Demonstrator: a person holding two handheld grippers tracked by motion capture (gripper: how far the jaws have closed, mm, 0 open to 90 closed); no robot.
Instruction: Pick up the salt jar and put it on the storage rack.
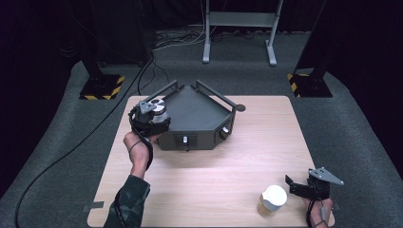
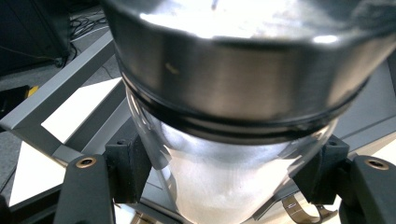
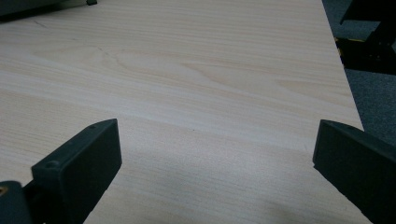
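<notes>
**Jar held at the tray's left corner**

The left gripper is clamped on the glass jar, pads pressing its clear body just below the metal lid. The person would do well to keep it upright and lower it squarely, clear of the rail. The jar hangs at the left corner of the dark tray; it looks frosted or filled pale. The right gripper rests open near the lidded cup.

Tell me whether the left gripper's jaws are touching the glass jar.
Touching. The left gripper view shows the left gripper with both black jaws pressed against the clear wall of the glass jar, one on each side, below its metal lid, with no gap.
</notes>
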